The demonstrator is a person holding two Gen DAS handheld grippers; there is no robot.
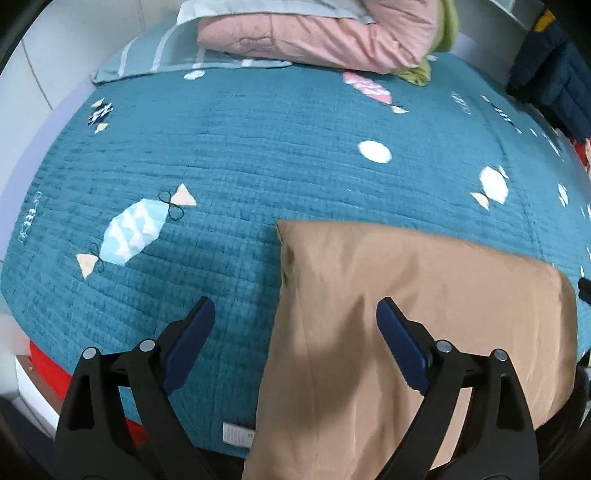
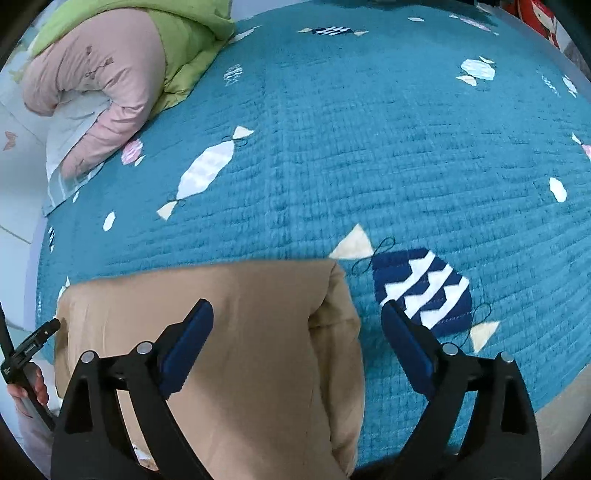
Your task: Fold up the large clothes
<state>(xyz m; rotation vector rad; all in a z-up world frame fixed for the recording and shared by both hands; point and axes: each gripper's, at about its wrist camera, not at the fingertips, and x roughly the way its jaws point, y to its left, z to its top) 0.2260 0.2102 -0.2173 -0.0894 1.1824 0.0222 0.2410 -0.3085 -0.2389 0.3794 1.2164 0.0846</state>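
Note:
A tan garment (image 1: 424,314) lies folded in a flat rectangle near the front edge of the bed, also in the right wrist view as the tan garment (image 2: 240,332). My left gripper (image 1: 295,314) hovers above its left edge, jaws wide apart, nothing between the blue pads. My right gripper (image 2: 297,317) hangs over the garment's right edge, jaws equally wide and empty. The cloth's lower end drapes over the bed's front edge. The tip of the left gripper (image 2: 37,339) and a hand holding it show at the left of the right wrist view.
A teal quilt (image 1: 240,155) with candy patterns covers the bed. At the head end lie a pink duvet (image 1: 314,33), a green blanket (image 2: 184,48) and a striped pillow (image 1: 166,55). A dark blue padded jacket (image 1: 554,74) sits at the far right. Something red (image 1: 48,373) shows below the bed's left corner.

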